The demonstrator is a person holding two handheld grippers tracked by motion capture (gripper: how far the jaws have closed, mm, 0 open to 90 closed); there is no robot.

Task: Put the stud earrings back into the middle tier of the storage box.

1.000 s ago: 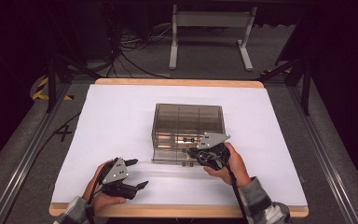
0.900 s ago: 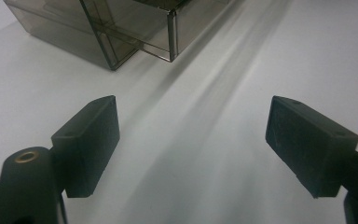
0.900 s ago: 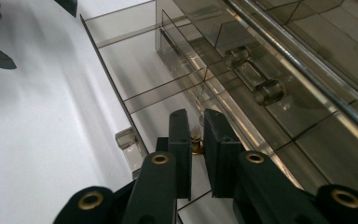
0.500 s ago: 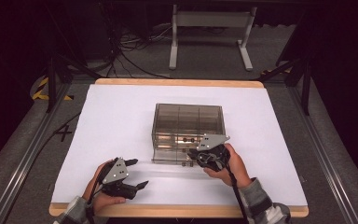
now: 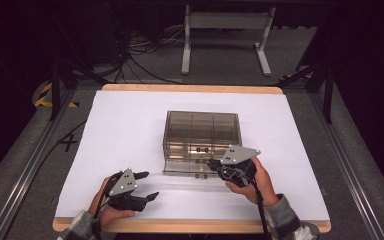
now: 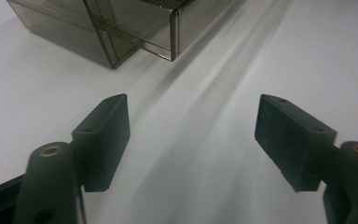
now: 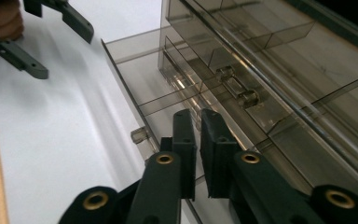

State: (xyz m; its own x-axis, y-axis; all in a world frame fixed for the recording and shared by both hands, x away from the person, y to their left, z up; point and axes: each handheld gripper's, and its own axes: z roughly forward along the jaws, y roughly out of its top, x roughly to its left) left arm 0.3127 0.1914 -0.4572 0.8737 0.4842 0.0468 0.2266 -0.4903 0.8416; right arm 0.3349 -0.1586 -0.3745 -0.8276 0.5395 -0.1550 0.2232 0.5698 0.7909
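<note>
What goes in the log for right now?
scene: clear drawer box on white table | bottom drawer: pulled out | right gripper: shut, over drawer | left gripper: open, holding nothing

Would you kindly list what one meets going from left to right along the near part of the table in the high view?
Left claw → pulled-out drawer of the clear plastic organizer box → right claw → bare white table cover → grey metal rail.
</note>
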